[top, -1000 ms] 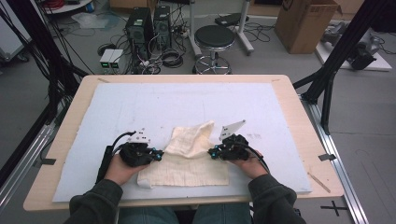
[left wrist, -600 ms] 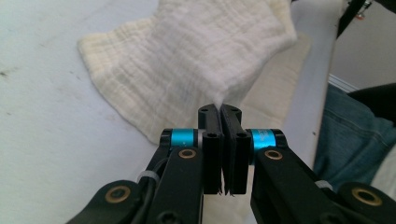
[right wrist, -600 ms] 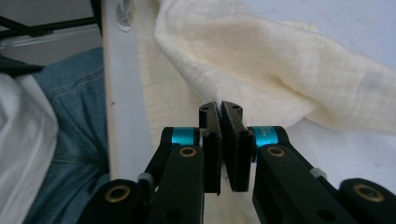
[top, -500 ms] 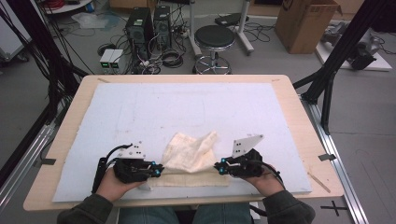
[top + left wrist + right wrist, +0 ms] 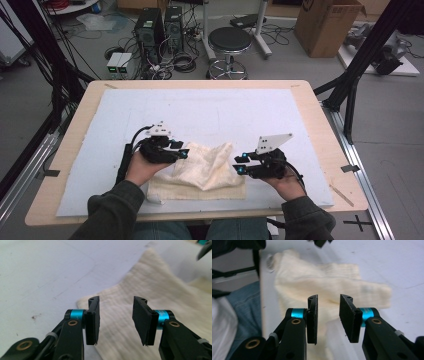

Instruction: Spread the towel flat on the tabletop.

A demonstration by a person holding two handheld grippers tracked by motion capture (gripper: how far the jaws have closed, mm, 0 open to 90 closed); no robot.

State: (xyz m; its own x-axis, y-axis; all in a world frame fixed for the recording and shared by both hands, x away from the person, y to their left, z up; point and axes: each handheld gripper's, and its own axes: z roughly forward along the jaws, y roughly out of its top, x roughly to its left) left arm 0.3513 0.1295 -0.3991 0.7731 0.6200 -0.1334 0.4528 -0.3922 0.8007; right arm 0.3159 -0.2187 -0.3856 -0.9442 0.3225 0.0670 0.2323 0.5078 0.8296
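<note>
A cream cloth (image 5: pixel 200 170) lies rumpled and partly folded over itself on the pale mat (image 5: pixel 210 110), close to the table's near edge. My left gripper (image 5: pixel 184 150) hovers at the cloth's left end. In the left gripper view, my left gripper (image 5: pixel 117 301) has just been opening, with nothing between its pads (image 5: pixel 93 322) and the cloth (image 5: pixel 155 285) below. My right gripper (image 5: pixel 239 164) is at the cloth's right end. Seen in its own view, the right gripper (image 5: pixel 329 298) has also just been opening and holds nothing, with the cloth (image 5: pixel 324 277) lying beyond it.
The mat covers most of a wooden table (image 5: pixel 320 115). Beyond the far edge stand a black stool (image 5: pixel 229 42), computer towers (image 5: pixel 159 25) with cables, and a cardboard box (image 5: pixel 327 22). A black frame post (image 5: pixel 350 85) rises at the right. The person's jeans (image 5: pixel 244 305) are at the near edge.
Both grippers pulled toward the near edge, then let go of the cloth, opened and moved off it. The cloth now rests loose in a doubled heap.
</note>
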